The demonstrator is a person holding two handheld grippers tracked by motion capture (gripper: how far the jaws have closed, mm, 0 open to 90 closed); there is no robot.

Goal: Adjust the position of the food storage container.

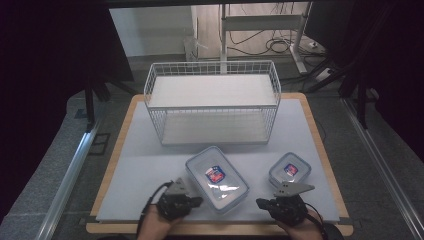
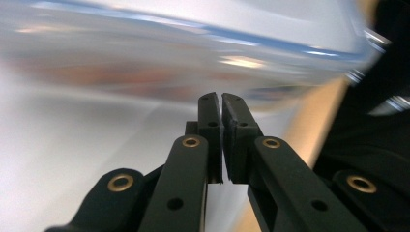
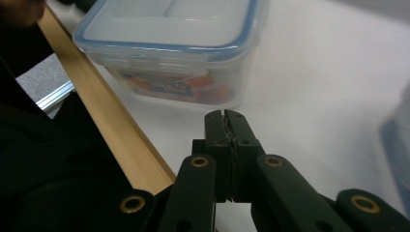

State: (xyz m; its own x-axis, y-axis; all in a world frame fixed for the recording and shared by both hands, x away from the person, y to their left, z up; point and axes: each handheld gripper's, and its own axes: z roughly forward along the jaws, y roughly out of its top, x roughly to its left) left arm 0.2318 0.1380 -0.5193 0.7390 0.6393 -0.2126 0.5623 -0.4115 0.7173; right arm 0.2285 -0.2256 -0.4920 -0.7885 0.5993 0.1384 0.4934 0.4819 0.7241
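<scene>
The left gripper was seen at the near edge of the table, with its two black jaws pressed together and nothing held between them. Just beyond its tips, and almost touching them, the large clear rectangular plastic container with a blue-edged lid was placed on the pale grey mat; in the left gripper view its blurred side wall was crossing the picture right above the jaws. The right gripper was also closed on nothing, its jaws meeting flat. Its tips were pointed toward the near right corner of the large container, which was standing a little ahead of them beside the wooden table edge. Behind this gripper, near its body, the small clear square plastic container with a blue-edged lid was standing. Well beyond both grippers a white wire basket was placed.
</scene>
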